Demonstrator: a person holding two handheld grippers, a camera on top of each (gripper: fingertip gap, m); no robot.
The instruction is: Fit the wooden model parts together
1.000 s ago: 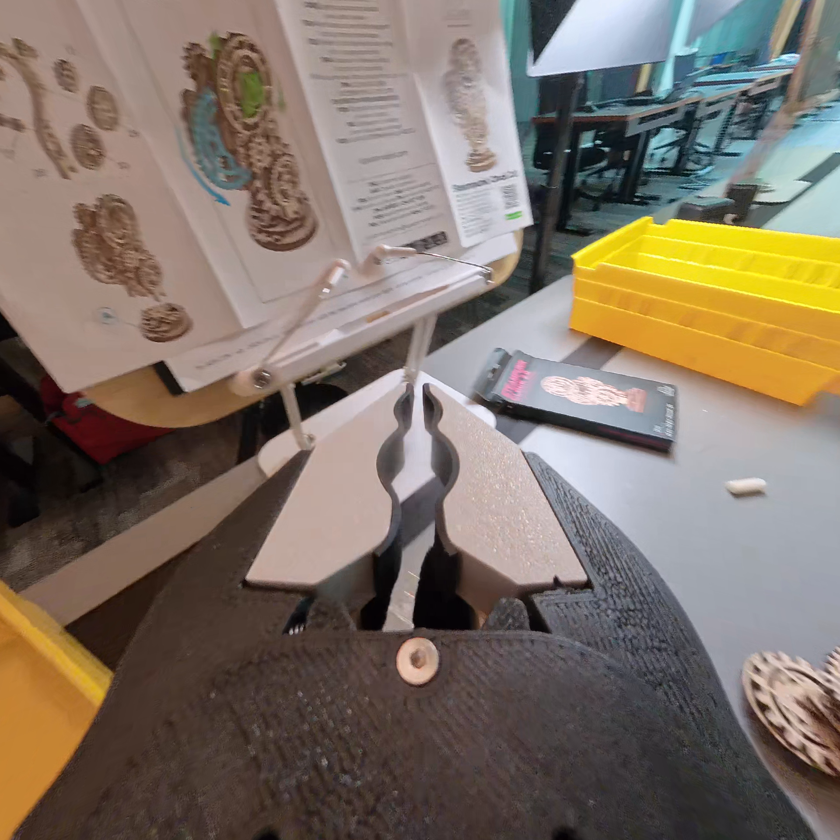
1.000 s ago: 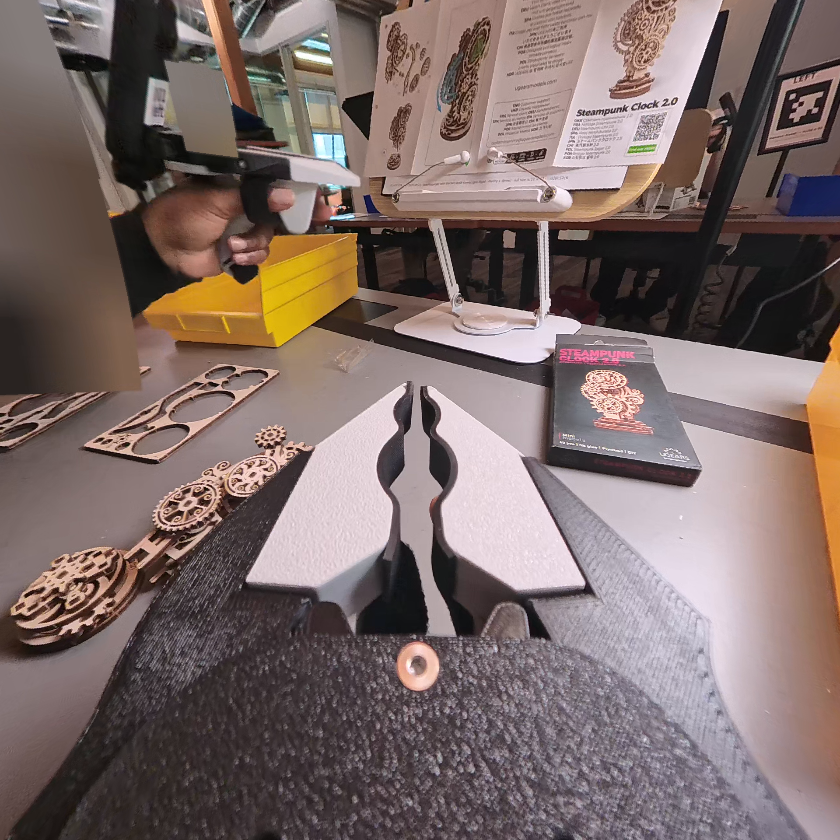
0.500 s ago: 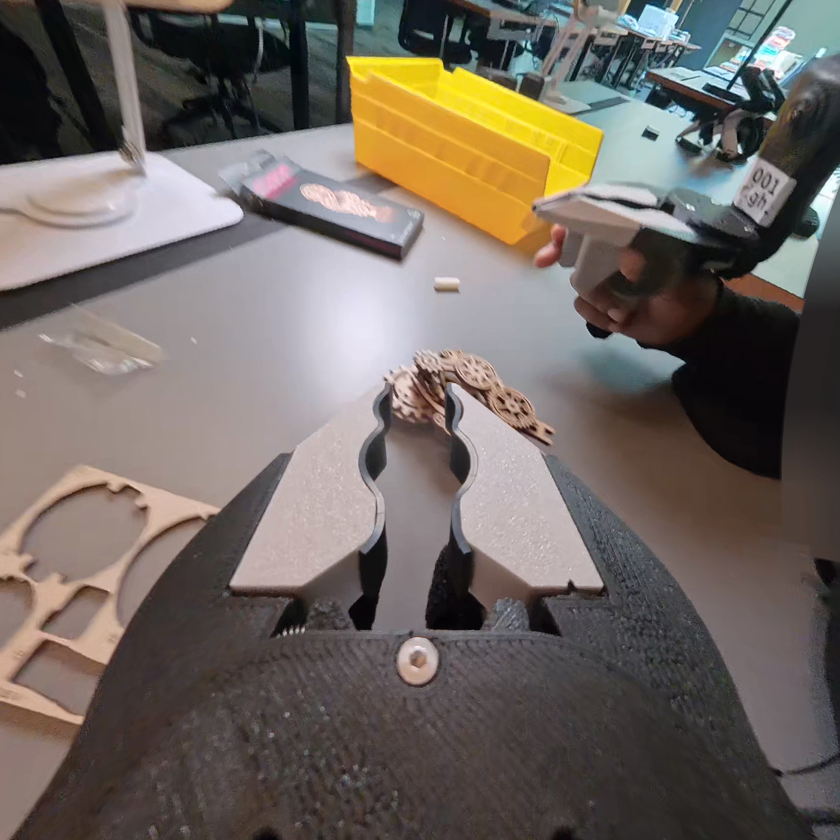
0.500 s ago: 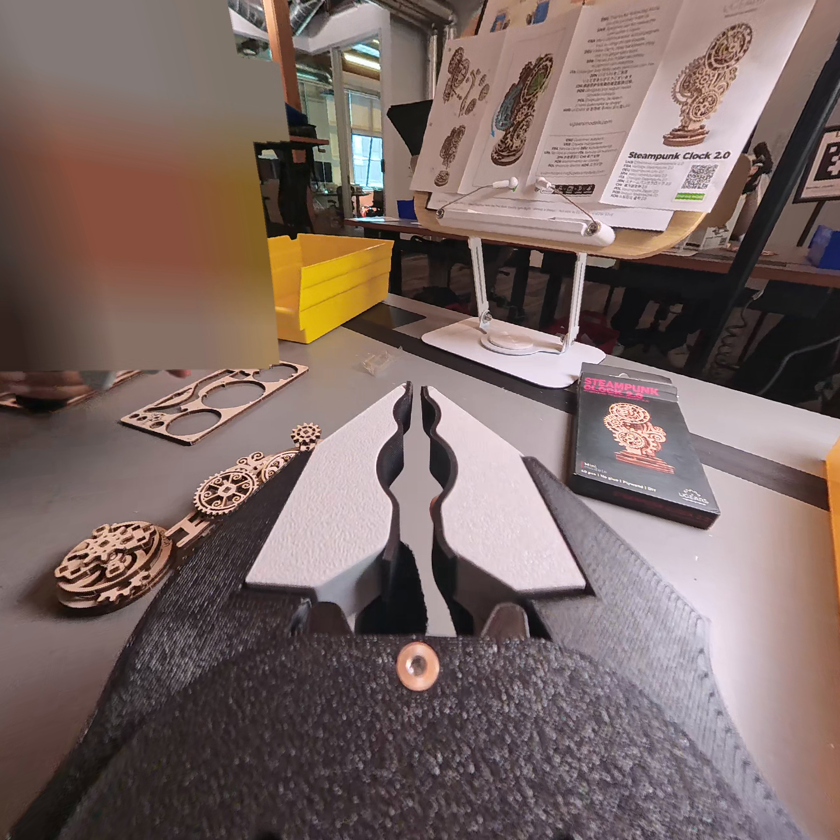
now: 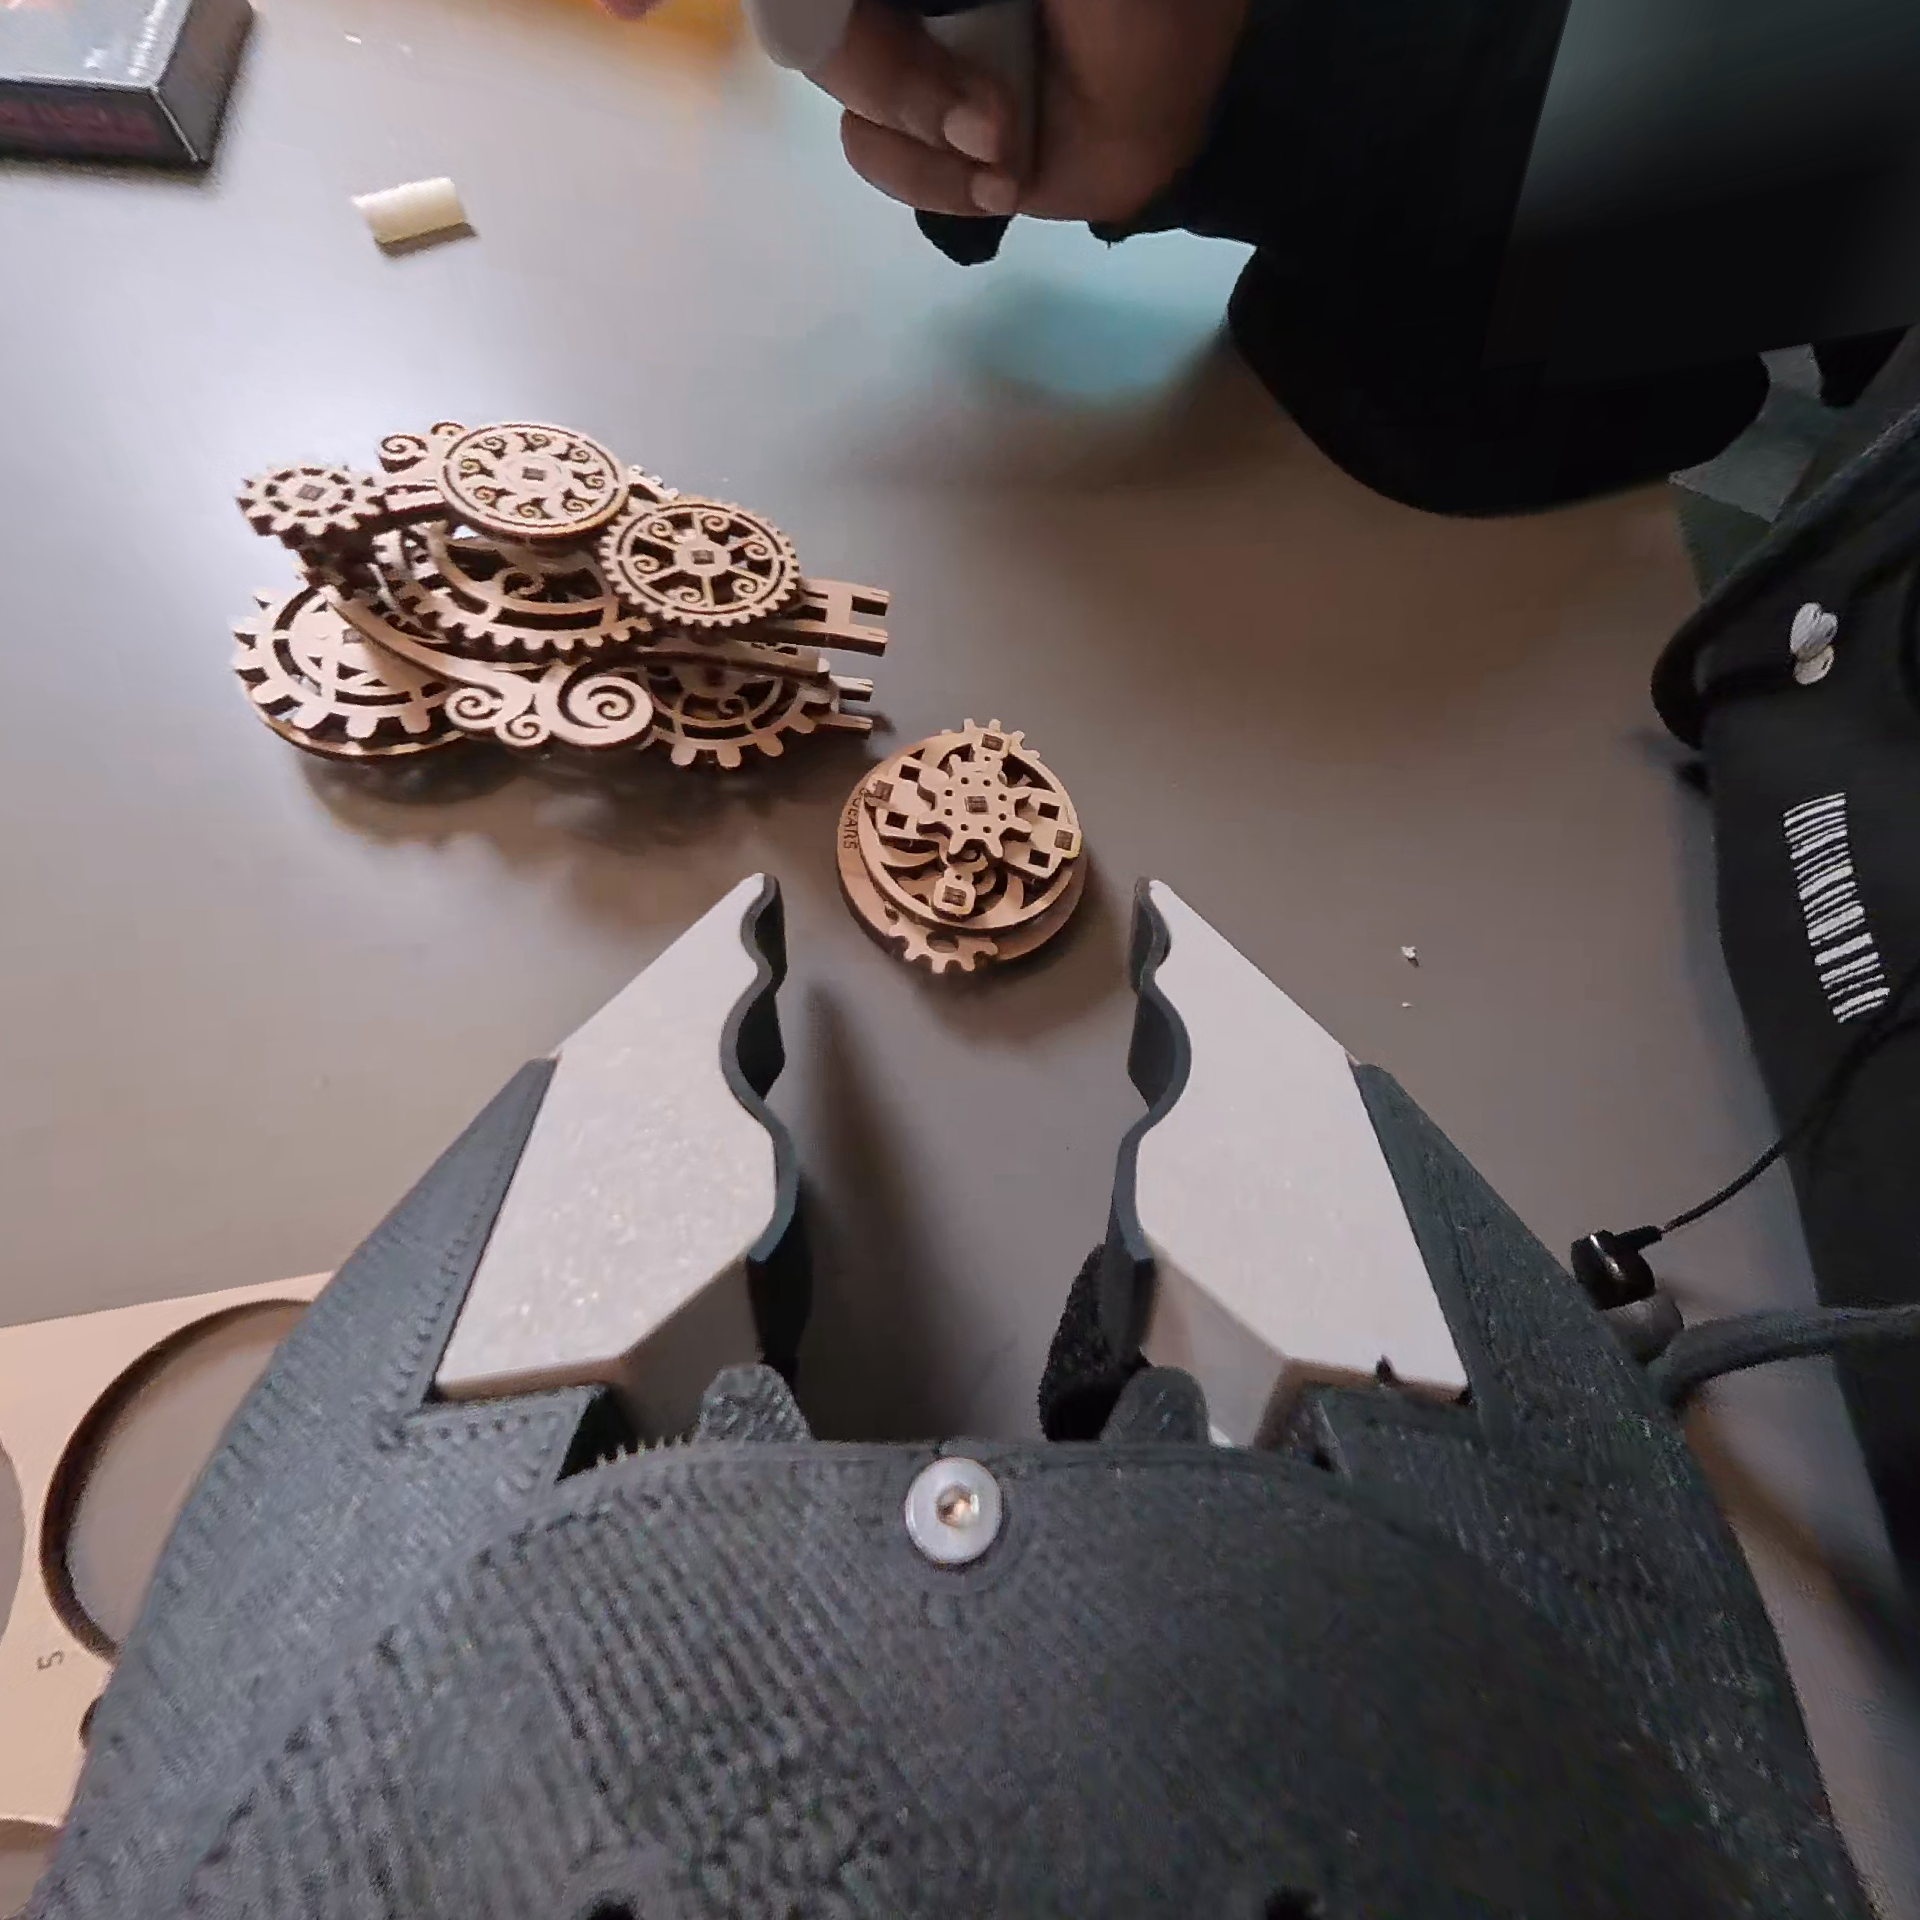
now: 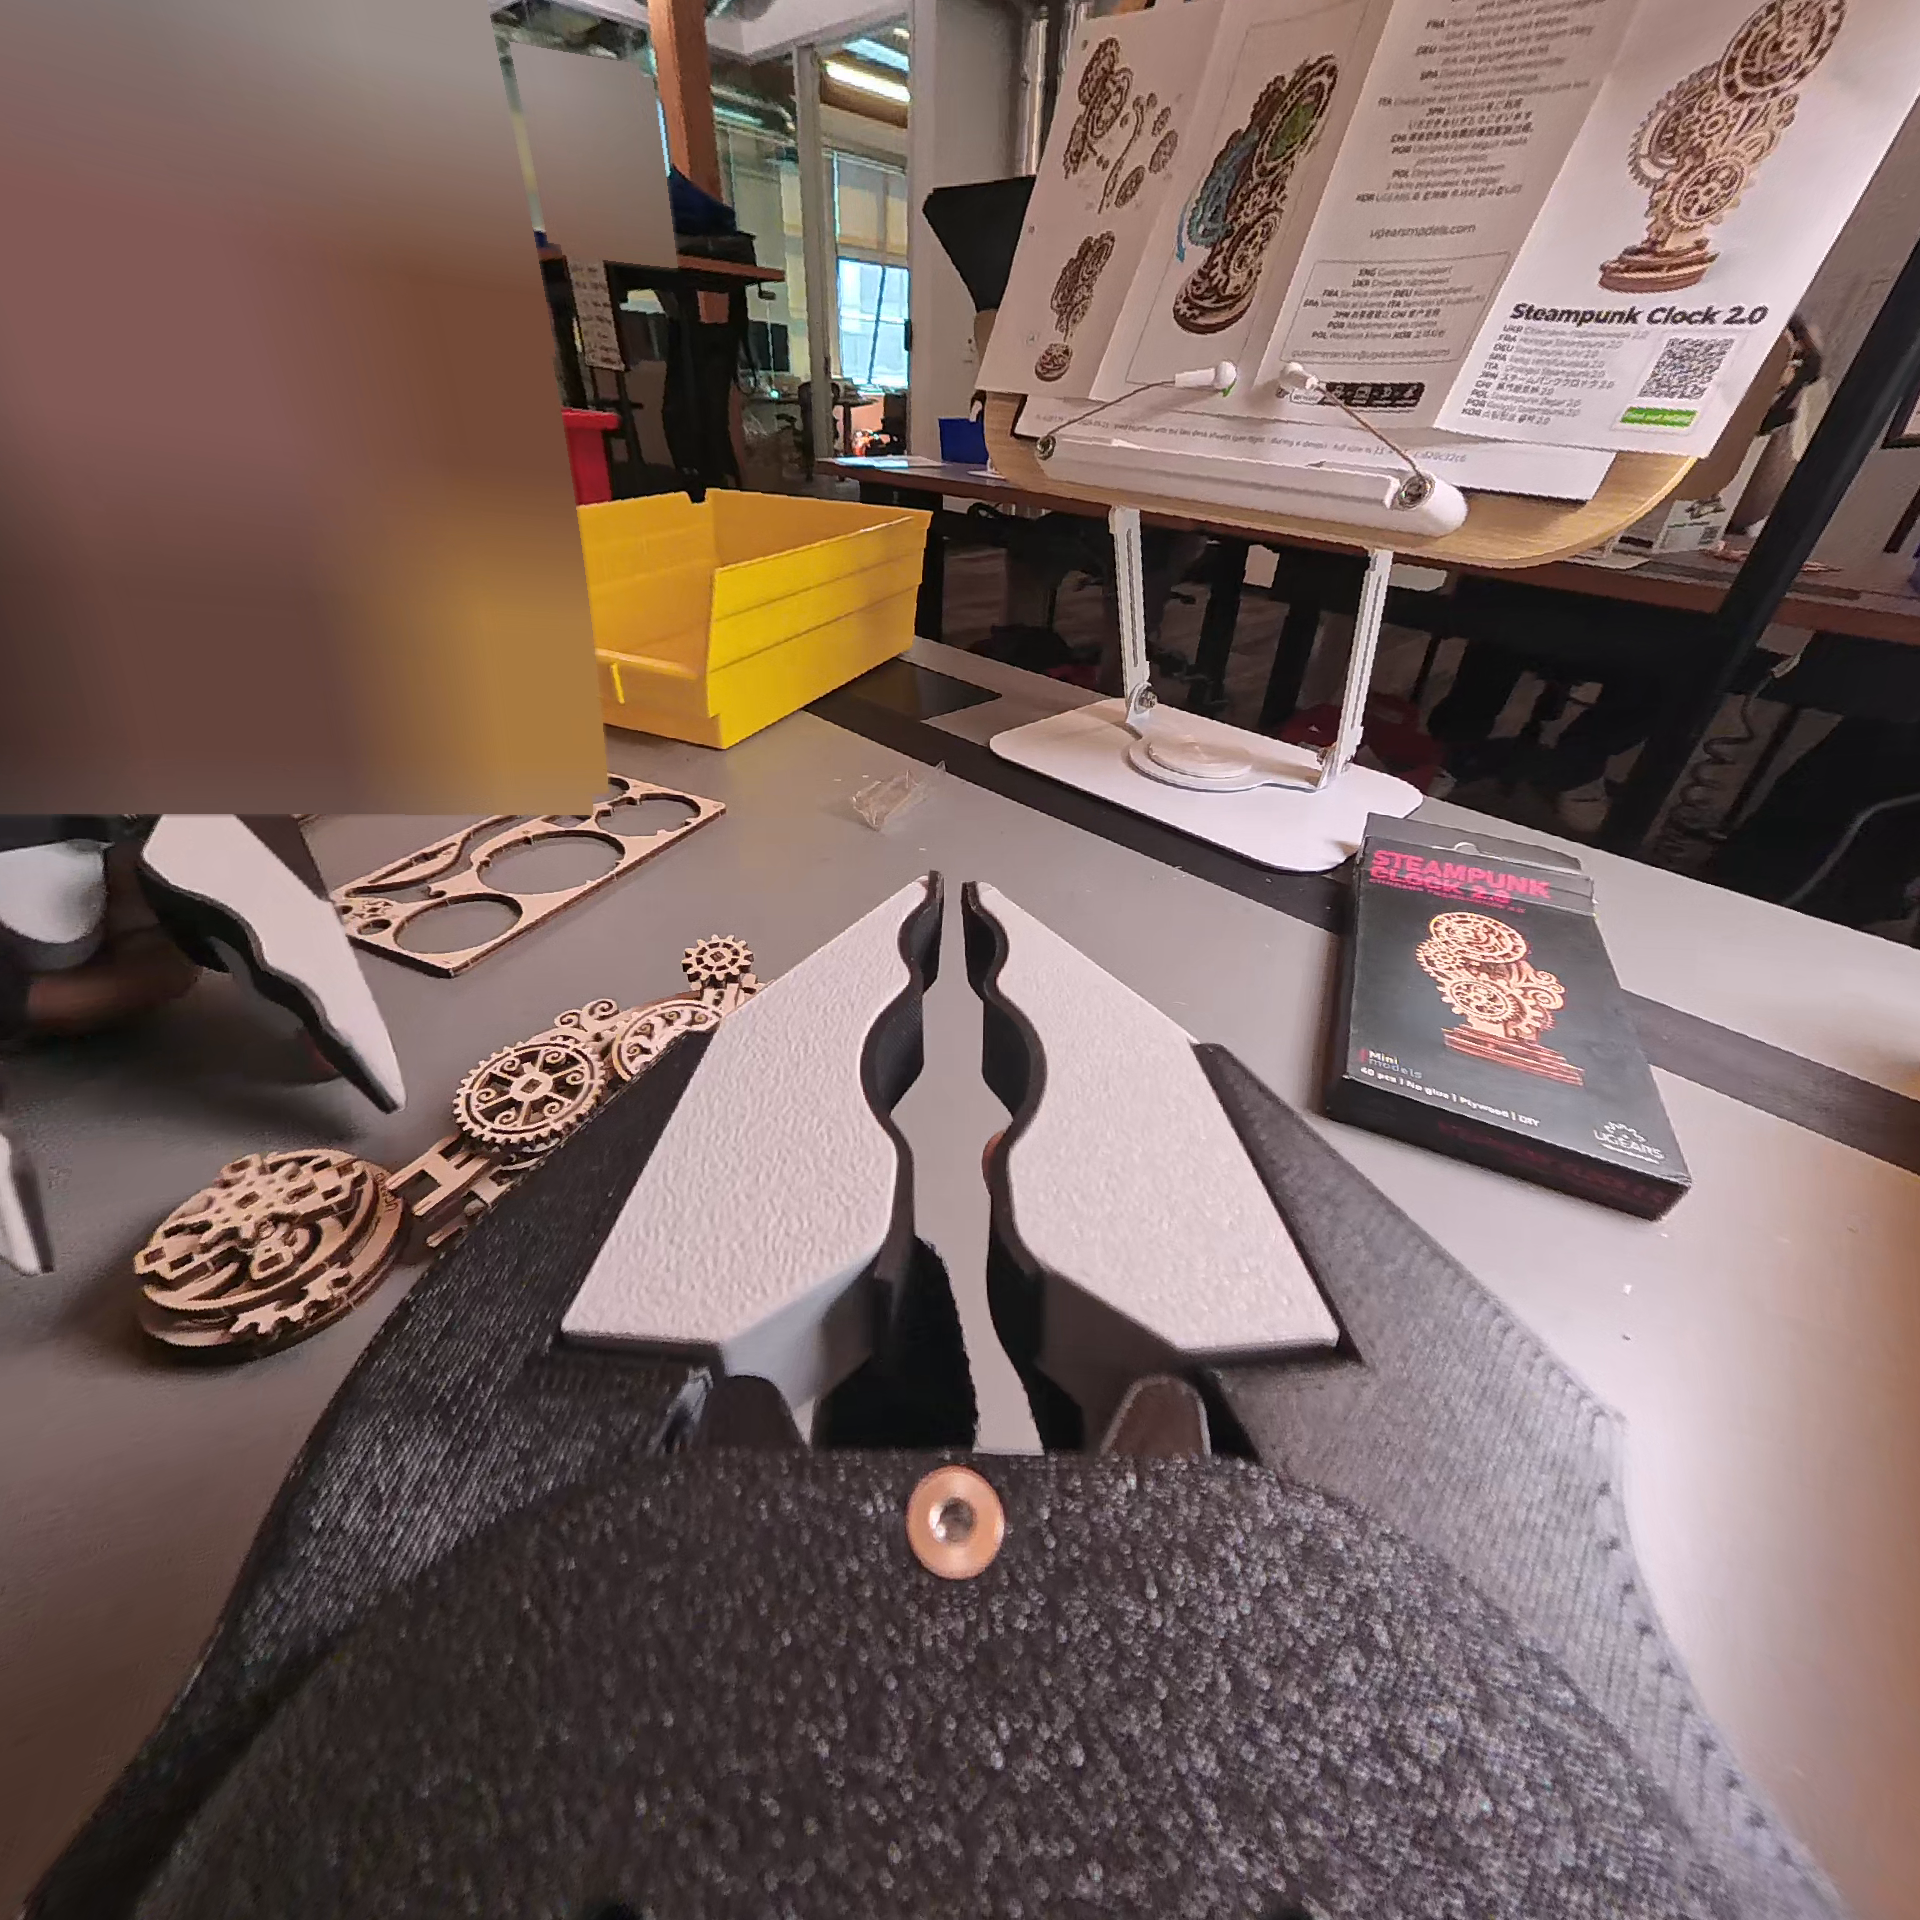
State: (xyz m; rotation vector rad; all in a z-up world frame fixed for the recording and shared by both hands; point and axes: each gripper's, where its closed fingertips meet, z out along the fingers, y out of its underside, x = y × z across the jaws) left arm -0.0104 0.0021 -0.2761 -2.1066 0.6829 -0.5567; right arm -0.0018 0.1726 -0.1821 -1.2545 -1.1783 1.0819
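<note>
Two views. Left wrist: left gripper (image 5: 956, 914) jaws wide apart, holding nothing; small round layered wooden gear disc (image 5: 961, 852) on grey table (image 5: 1299, 727) just ahead betw fingertips, untouched; bigger flat wooden gear assembly (image 5: 520, 592) beside it. Right wrist: right gripper (image 6: 951, 894) closed w/ nothing betw pads, above table; disc at left, black model box (image 6: 1486, 1029) at right

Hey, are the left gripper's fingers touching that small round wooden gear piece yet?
Apart. The left wrist view shows the left gripper open, with bare table between each fingertip and the round gear piece.
</note>
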